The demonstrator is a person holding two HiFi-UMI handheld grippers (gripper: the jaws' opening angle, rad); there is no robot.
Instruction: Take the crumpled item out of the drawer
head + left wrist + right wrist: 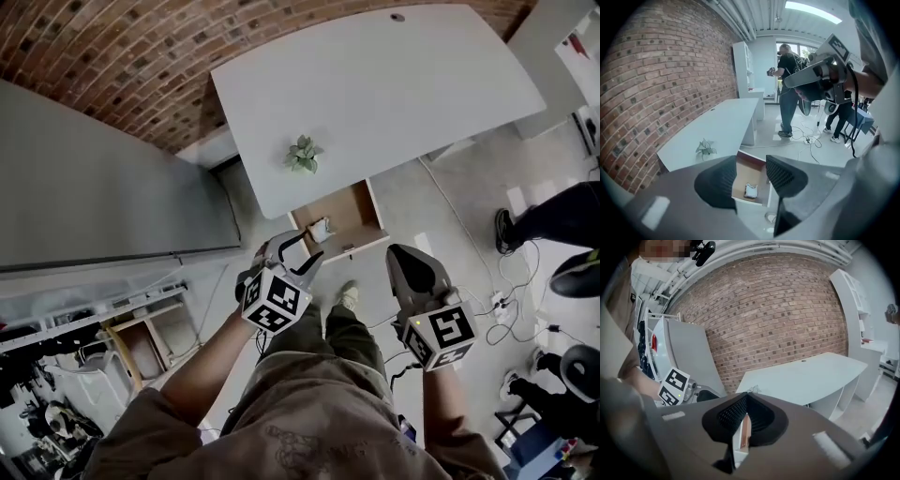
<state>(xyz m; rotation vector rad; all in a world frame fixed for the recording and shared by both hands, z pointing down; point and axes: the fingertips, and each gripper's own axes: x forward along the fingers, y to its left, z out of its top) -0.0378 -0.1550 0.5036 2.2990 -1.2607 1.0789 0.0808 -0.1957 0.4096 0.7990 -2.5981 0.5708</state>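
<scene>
Looking down on a white desk (375, 94) by a brick wall (141, 56). On the desk, a small plant (303, 155). Under the desk's near edge, a drawer (352, 208), pulled open. Inside it, near the front edge, a crumpled white wad (320, 228). Lying on the brown bottom, touched by nothing.

Up in the air, the left tongs (292, 251). Close to the drawer's front, but above it and not inside. Spread wide apart, with nothing between. Through the gap, in the left gripper view, the open drawer and the wad far below.

Off to the right of the drawer, the right tongs (403, 258), held over the floor. Pressed together, tips touching, with only a thin slit lower down. Nothing pinched in them.

On the floor at the right, some cables (506, 300). Farther back in the left gripper view, a person (790, 89) standing by a window.
</scene>
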